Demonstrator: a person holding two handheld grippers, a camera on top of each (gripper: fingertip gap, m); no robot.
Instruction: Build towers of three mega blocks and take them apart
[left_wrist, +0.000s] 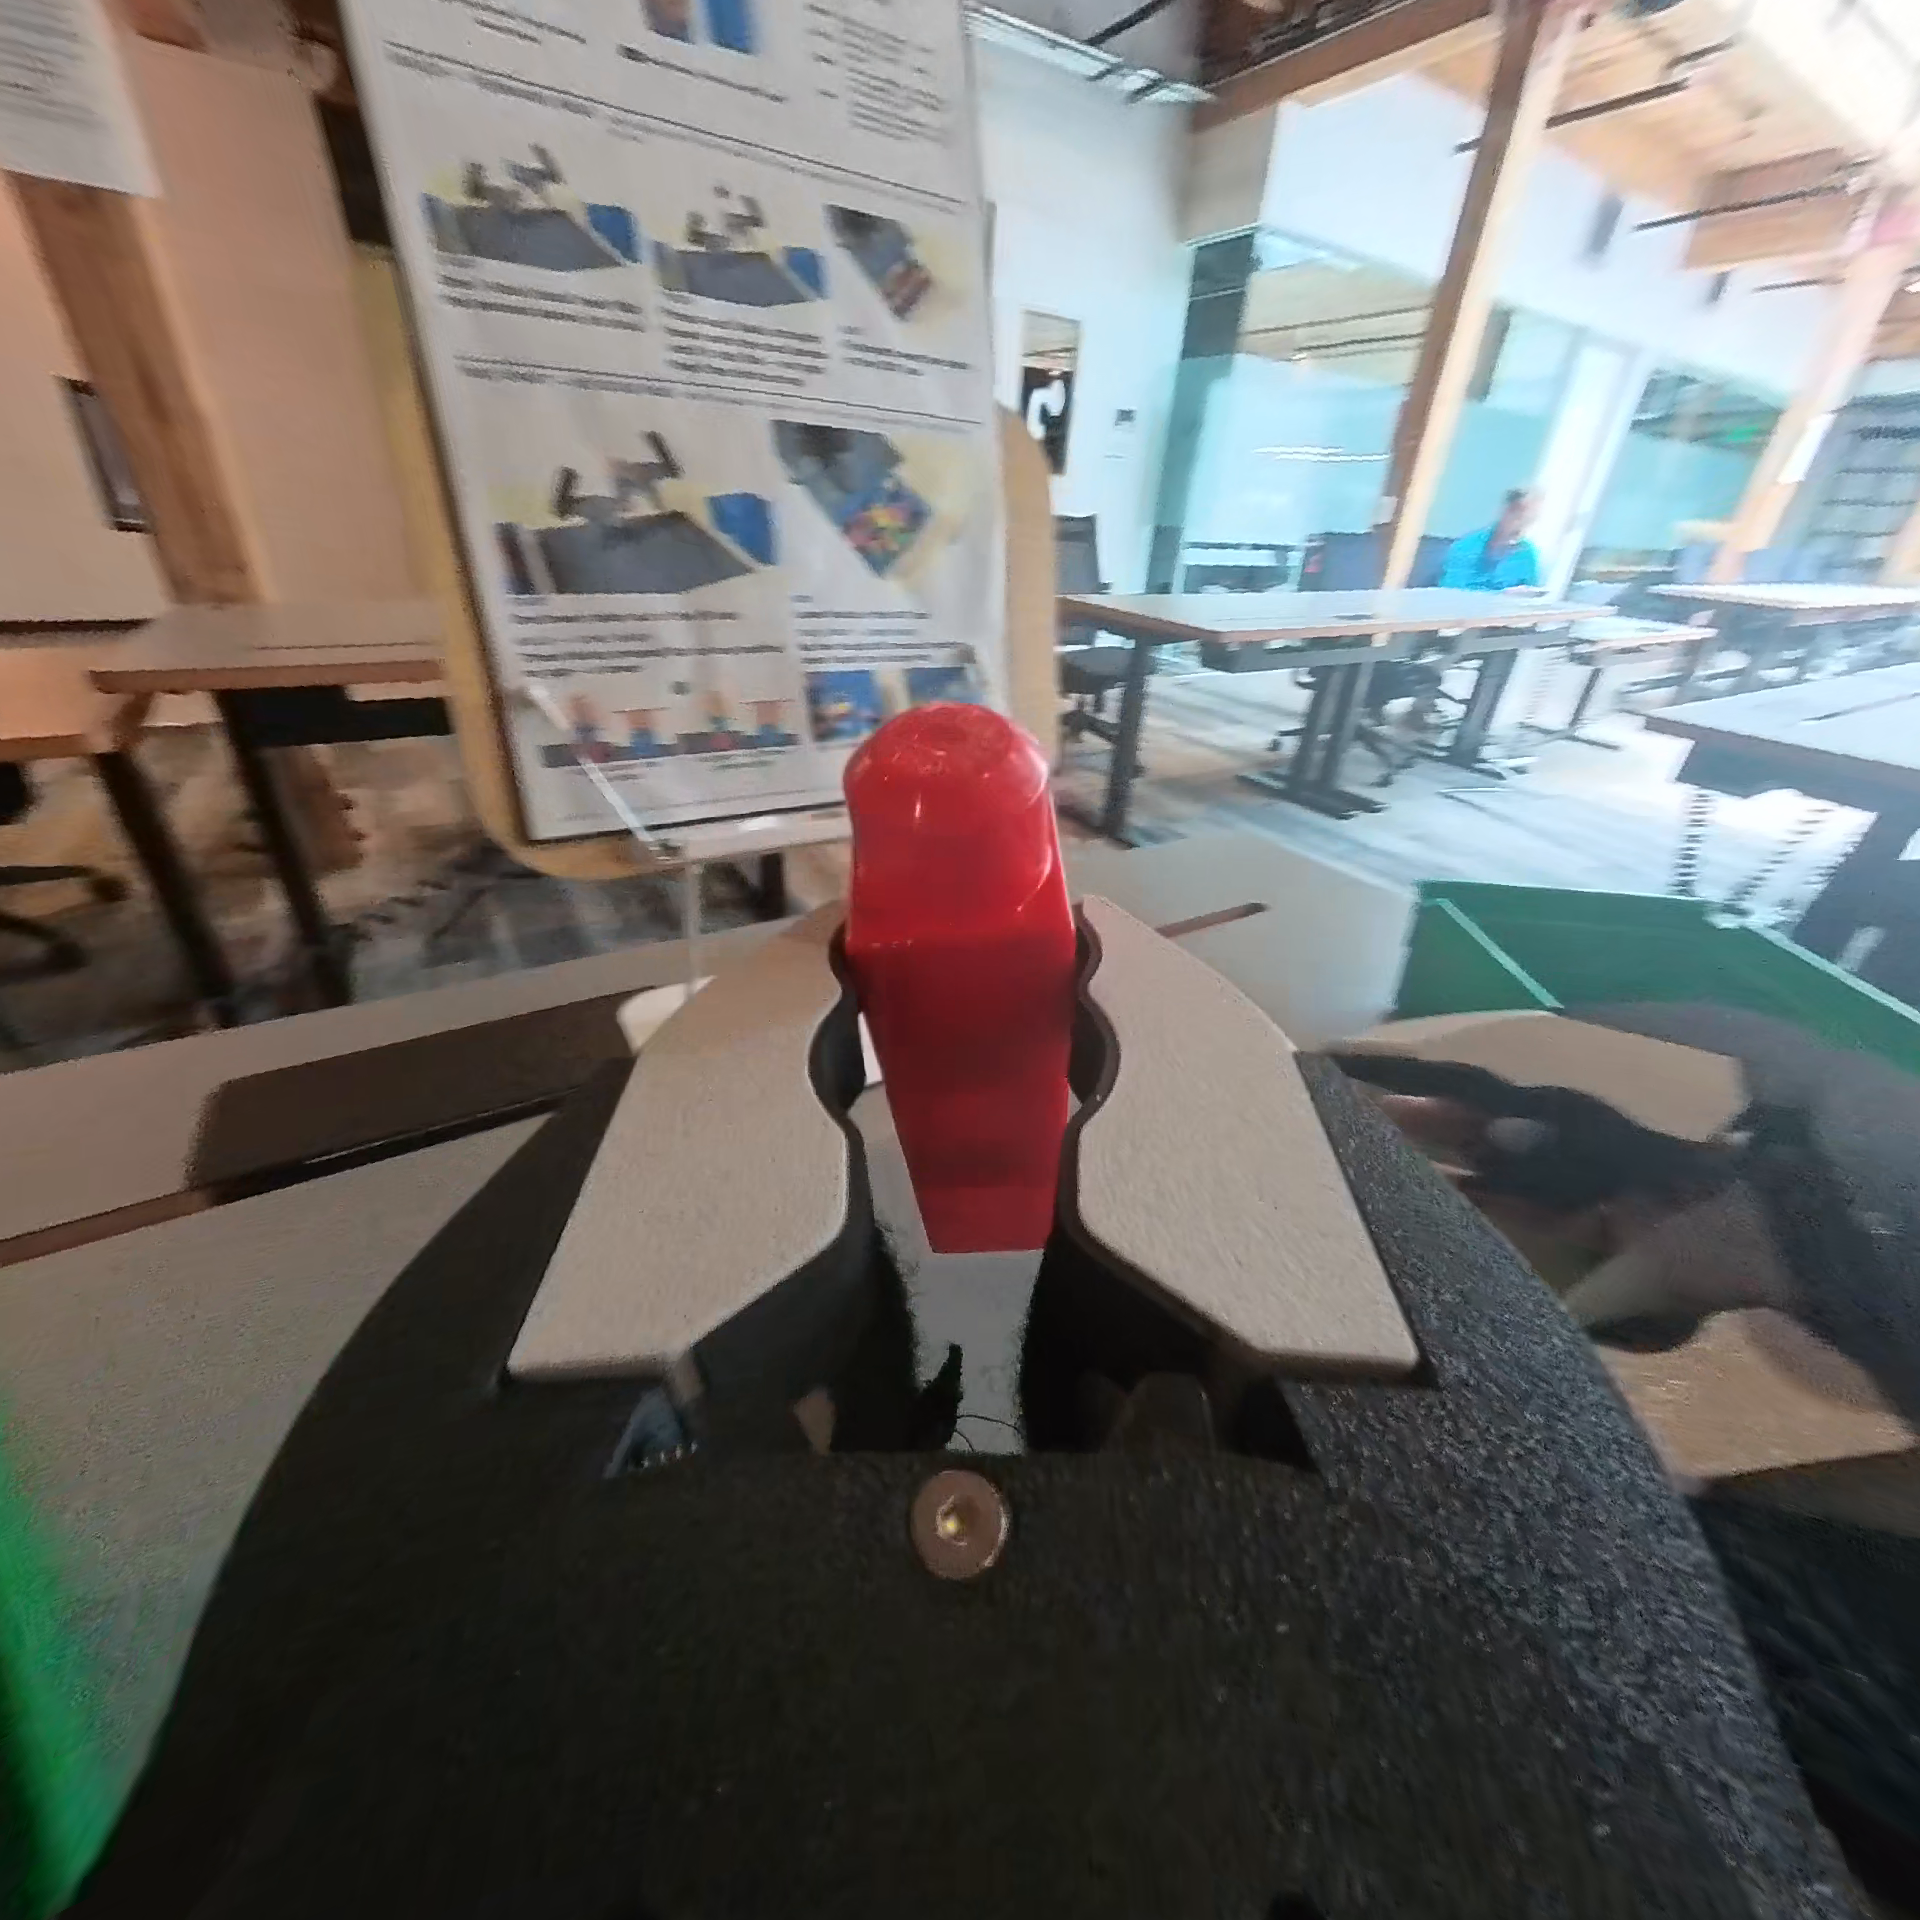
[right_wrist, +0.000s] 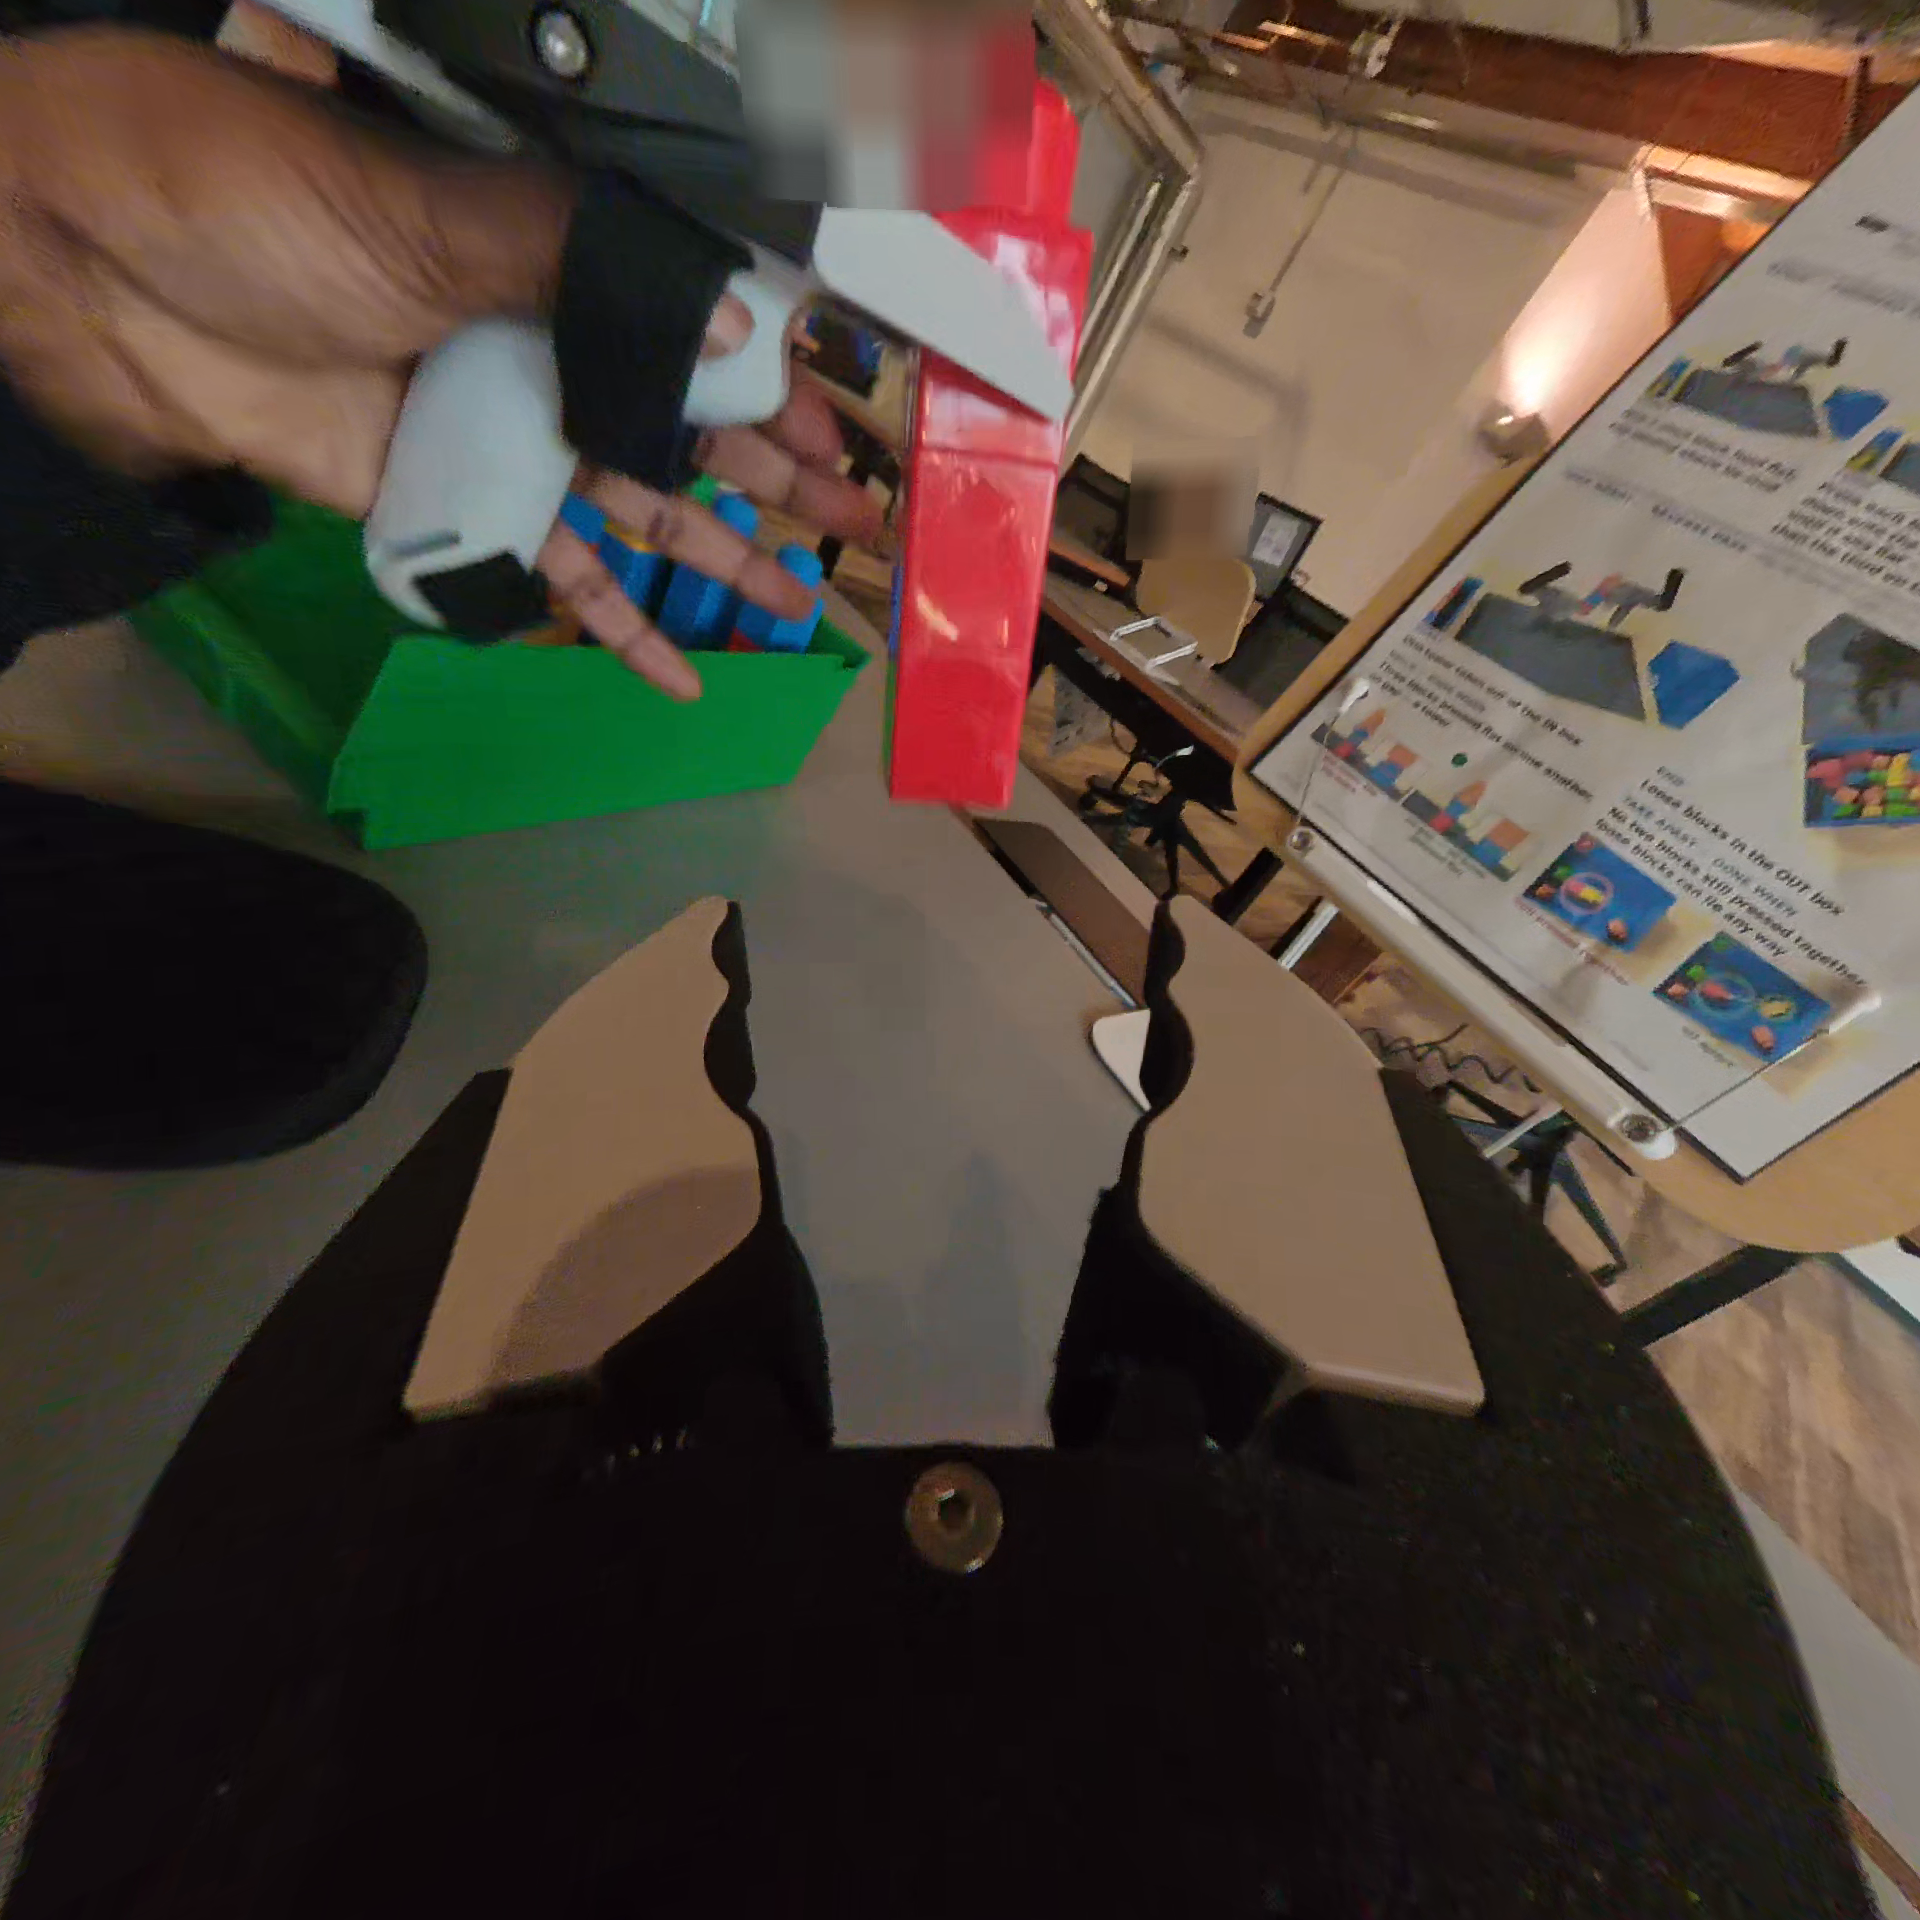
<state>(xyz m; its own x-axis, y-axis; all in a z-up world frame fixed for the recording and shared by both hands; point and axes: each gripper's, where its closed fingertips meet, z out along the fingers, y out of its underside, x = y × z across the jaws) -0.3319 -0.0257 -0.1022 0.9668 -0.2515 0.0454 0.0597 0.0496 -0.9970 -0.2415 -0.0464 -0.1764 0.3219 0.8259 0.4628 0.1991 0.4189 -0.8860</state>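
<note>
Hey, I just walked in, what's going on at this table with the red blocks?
A person is working with a hand-held gripper in each hand. The left hand-held gripper is shut on a red block tower, holding it up in the air above the grey table. The right hand-held gripper is open and empty, pointed toward the tower from below. Behind the person's hand sits a green bin with more blocks in it, mostly blue.

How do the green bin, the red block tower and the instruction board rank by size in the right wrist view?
1. instruction board, though it is cut off at the frame edge
2. green bin, partly hidden by a hand
3. red block tower

Nearness varies, so true sizes stay unsure.
</note>
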